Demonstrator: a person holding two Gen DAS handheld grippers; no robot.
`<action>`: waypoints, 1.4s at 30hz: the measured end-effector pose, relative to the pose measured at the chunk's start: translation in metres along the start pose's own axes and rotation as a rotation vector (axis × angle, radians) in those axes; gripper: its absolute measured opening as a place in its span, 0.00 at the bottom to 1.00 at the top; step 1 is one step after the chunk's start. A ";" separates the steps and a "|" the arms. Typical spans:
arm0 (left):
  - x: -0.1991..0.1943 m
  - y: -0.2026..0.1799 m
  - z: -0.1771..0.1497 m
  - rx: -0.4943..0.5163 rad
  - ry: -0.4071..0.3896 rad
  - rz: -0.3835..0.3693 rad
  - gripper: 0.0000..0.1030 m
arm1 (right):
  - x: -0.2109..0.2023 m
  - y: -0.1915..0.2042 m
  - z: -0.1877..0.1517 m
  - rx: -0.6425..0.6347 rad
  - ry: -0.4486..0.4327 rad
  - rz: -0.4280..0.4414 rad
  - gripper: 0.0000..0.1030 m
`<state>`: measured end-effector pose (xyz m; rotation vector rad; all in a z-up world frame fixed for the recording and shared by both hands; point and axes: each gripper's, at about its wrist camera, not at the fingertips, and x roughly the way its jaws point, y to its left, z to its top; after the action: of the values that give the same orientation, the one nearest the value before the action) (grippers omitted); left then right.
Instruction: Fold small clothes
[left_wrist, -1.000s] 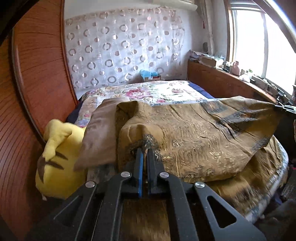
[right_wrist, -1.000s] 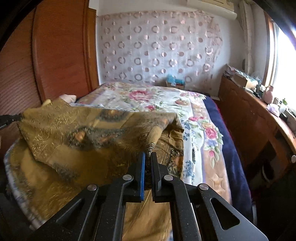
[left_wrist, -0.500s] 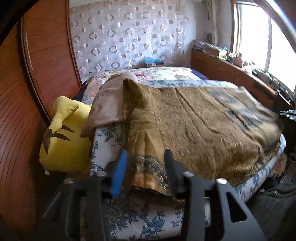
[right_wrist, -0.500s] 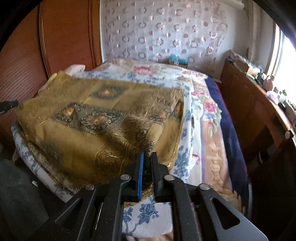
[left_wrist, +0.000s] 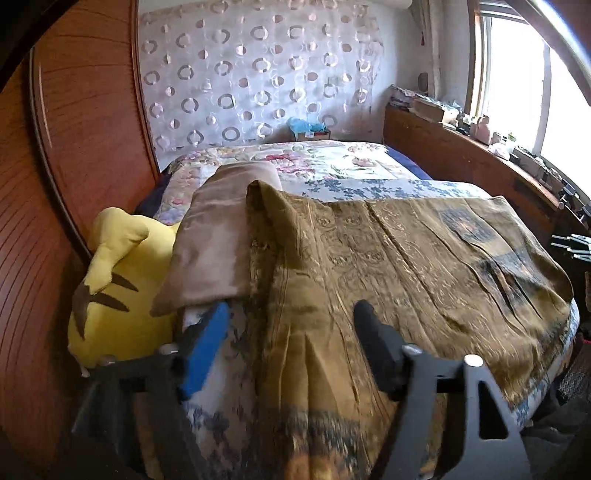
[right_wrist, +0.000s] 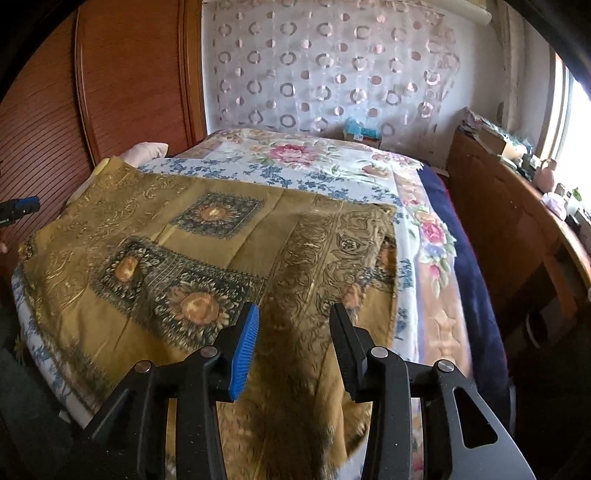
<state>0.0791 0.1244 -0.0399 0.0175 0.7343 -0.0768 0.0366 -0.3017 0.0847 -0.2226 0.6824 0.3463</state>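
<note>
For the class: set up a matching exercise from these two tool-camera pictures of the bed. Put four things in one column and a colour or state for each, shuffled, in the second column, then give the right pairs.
Things
1. golden patterned cloth
2. plush toy
3. left tool
4. folded beige cloth

Colour or state
A. yellow with brown stripes, wedged beside the bed
B. spread flat over the bed
C. fingers apart, holding nothing
D. plain, lying at the golden cloth's left edge

Pairs: 1-B, 2-A, 3-C, 4-D
</note>
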 end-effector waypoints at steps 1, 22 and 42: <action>0.005 0.001 0.003 -0.004 0.003 -0.001 0.71 | 0.008 -0.002 0.001 0.005 0.006 0.000 0.40; 0.131 0.018 0.070 -0.040 0.171 0.029 0.48 | 0.046 -0.019 0.003 0.019 0.077 0.008 0.40; 0.108 0.027 0.073 -0.003 0.086 0.137 0.04 | 0.051 -0.022 0.000 0.034 0.076 0.025 0.40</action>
<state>0.2099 0.1416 -0.0579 0.0689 0.8173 0.0565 0.0820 -0.3094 0.0531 -0.1957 0.7663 0.3507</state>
